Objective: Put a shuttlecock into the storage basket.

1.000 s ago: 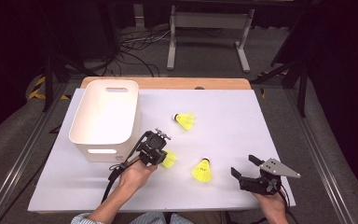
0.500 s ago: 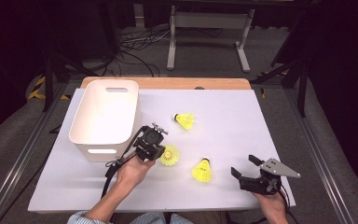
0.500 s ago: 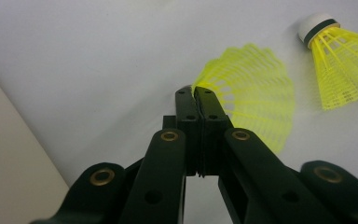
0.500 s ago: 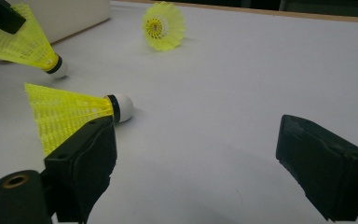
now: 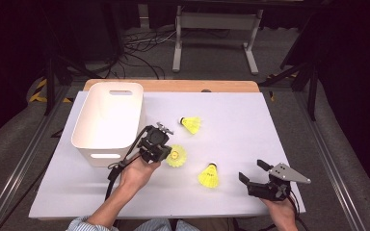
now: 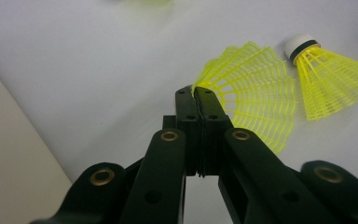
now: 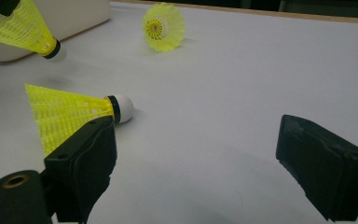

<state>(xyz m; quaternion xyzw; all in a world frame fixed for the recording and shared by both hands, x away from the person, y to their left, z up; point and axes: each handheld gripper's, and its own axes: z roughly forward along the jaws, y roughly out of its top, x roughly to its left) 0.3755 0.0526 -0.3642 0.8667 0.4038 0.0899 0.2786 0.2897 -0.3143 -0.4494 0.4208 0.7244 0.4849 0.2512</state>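
My left gripper [image 5: 166, 152] is shut on the skirt edge of a yellow shuttlecock [image 5: 176, 156], which hangs just above the white table beside the white bin [image 5: 108, 120]. In the left gripper view the jaws [image 6: 196, 91] pinch the mesh rim of that shuttlecock [image 6: 254, 105]. A second shuttlecock [image 5: 191, 124] lies farther back and a third [image 5: 209, 175] lies nearer me. My right gripper [image 5: 252, 170] rests open at the front right. In the right gripper view its jaws [image 7: 198, 140] stand wide with nothing between them, and the third shuttlecock [image 7: 74, 112] lies just ahead of the left jaw.
The bin stands on the left side of the white table cover [image 5: 270, 125], and its wall [image 6: 9, 163] is close to my left gripper. A wooden table edge [image 5: 183, 85] runs along the far side. A metal stand [image 5: 214, 38] and cables lie on the floor beyond.
My left gripper has risen off the table with the shuttlecock in its jaws and drifted slightly toward the bin. The right gripper and the other two shuttlecocks have stayed put.
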